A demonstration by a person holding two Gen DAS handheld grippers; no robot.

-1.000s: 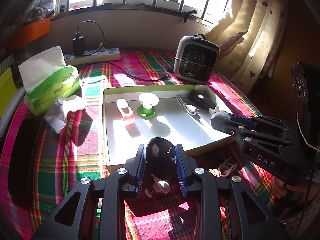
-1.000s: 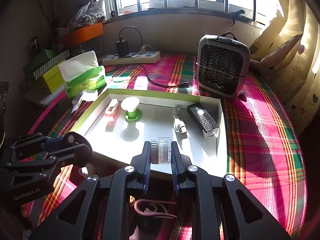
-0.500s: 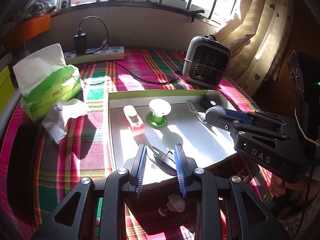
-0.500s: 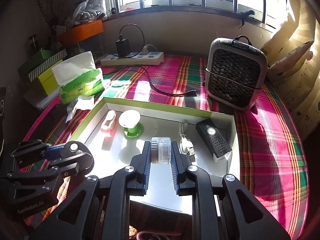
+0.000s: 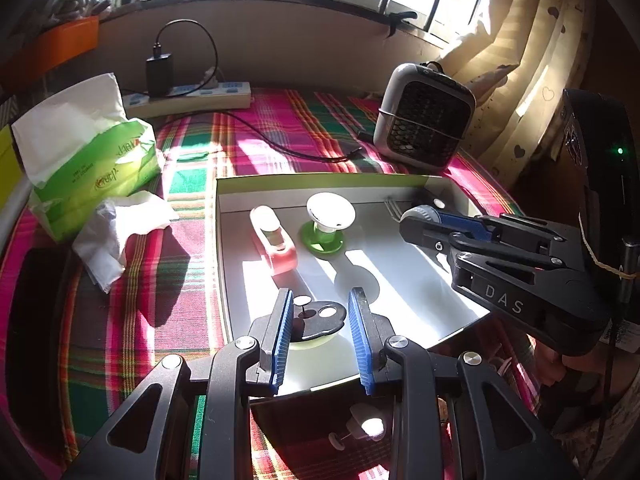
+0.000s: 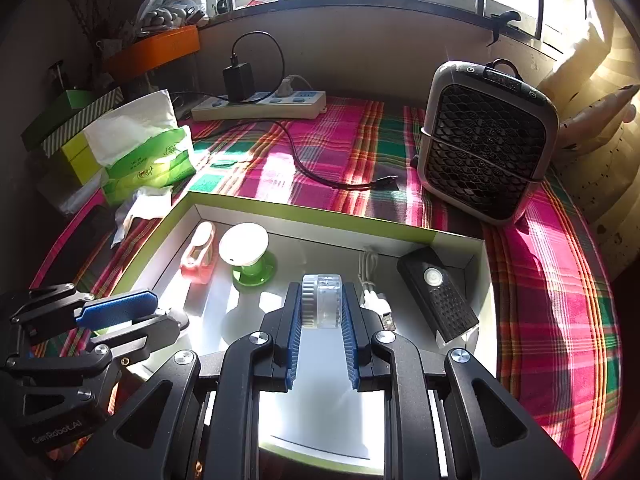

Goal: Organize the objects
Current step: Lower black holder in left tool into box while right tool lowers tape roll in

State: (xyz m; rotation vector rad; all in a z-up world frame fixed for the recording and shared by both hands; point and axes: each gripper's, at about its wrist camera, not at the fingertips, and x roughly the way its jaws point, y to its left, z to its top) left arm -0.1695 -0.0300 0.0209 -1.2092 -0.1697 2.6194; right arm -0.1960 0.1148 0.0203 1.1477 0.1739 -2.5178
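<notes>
Left tool (image 5: 320,320): we hold a flat black disc-shaped piece (image 5: 319,318) between the narrowly parted blue pads, low over the near left corner of the shallow white tray with green rim (image 5: 320,179).
Right tool (image 6: 320,312): clamped tight on a small clear ridged cylinder (image 6: 321,300), over the tray's middle.
Risk, left release: the disc is gripped by its thin edges; if we tilt it, it may slip and land on the tray's near wall.
Risk, right release: the cylinder lies on its side and may roll into the white USB cable (image 6: 370,288) or the green-based white cup (image 6: 246,252).
Risk, collision: both tools work close together; crossing paths would knock one grip loose.
Uncertain: shadow hides whether the disc already touches the tray floor.
</notes>
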